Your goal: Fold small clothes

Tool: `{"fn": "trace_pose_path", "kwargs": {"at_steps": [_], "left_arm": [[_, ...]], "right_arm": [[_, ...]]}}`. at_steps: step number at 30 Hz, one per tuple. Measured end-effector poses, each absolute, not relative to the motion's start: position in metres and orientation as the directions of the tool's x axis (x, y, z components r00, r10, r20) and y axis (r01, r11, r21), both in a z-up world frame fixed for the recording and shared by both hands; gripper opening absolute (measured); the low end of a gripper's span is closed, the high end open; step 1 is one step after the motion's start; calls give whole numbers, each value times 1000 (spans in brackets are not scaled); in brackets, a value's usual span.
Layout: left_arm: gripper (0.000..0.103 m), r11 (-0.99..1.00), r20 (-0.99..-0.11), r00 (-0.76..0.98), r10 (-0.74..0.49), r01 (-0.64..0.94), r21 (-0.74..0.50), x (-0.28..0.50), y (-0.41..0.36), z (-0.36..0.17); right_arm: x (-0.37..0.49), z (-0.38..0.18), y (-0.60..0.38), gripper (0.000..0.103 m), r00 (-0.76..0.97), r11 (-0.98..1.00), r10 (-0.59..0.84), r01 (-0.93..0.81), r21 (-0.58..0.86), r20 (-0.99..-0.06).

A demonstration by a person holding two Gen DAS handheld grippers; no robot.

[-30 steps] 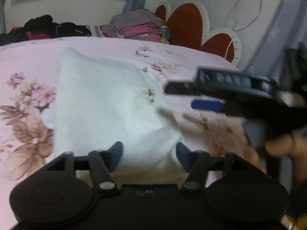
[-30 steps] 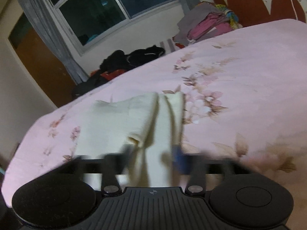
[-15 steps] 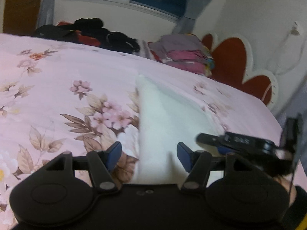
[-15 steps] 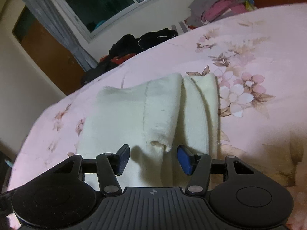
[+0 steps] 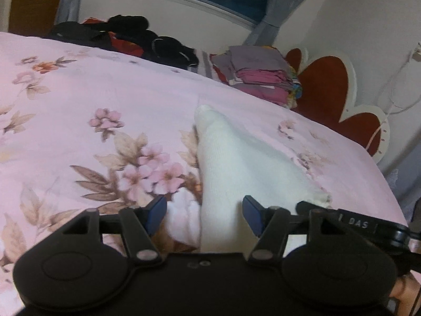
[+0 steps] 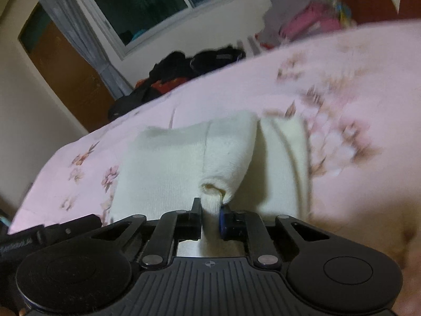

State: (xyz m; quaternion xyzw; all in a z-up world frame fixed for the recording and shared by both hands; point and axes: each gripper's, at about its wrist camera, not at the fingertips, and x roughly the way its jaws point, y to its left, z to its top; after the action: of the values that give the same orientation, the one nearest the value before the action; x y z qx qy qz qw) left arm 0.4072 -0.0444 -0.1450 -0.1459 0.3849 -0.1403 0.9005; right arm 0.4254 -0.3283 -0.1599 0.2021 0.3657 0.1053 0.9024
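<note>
A cream-white small garment (image 5: 231,163) lies partly folded on the pink floral bedsheet (image 5: 79,100). In the right wrist view its near fold (image 6: 226,158) bunches up, and my right gripper (image 6: 210,208) is closing its jaws, the pads pinching that bunched edge. My left gripper (image 5: 204,212) is open over the garment's near left edge, cloth lying between its fingers without being pressed. The right gripper's body (image 5: 355,223) shows at the lower right of the left wrist view, beside a ragged corner of the garment.
A stack of folded grey and pink clothes (image 5: 263,73) sits at the bed's far side by the red headboard (image 5: 329,84). A heap of dark clothes (image 5: 126,36) lies under the window. The bed's edge drops off at the right (image 5: 389,184).
The right jaws went from wide apart to pinched on the garment's fold. The left gripper swung left and rolled, so the garment now sits to the right of its centre.
</note>
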Motion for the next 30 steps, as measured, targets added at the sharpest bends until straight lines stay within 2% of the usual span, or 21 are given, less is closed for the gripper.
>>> {"fn": "trace_pose_path", "kwargs": {"at_steps": [6, 12, 21, 30], "left_arm": [[62, 900, -656, 625, -423, 210, -381, 409, -71, -150], [63, 911, -703, 584, -407, 208, -355, 416, -83, -167], [63, 917, -724, 563, -399, 247, -313, 407, -83, -167], [65, 926, -751, 544, -374, 271, -264, 396, -85, -176]], "right_arm": [[409, -162, -346, 11, 709, 922, 272, 2, 387, -650], [412, -175, -351, 11, 690, 917, 273, 25, 399, -670], [376, -158, -361, 14, 666, 892, 326, 17, 451, -671], [341, -171, -359, 14, 613, 880, 350, 44, 473, -708]]}}
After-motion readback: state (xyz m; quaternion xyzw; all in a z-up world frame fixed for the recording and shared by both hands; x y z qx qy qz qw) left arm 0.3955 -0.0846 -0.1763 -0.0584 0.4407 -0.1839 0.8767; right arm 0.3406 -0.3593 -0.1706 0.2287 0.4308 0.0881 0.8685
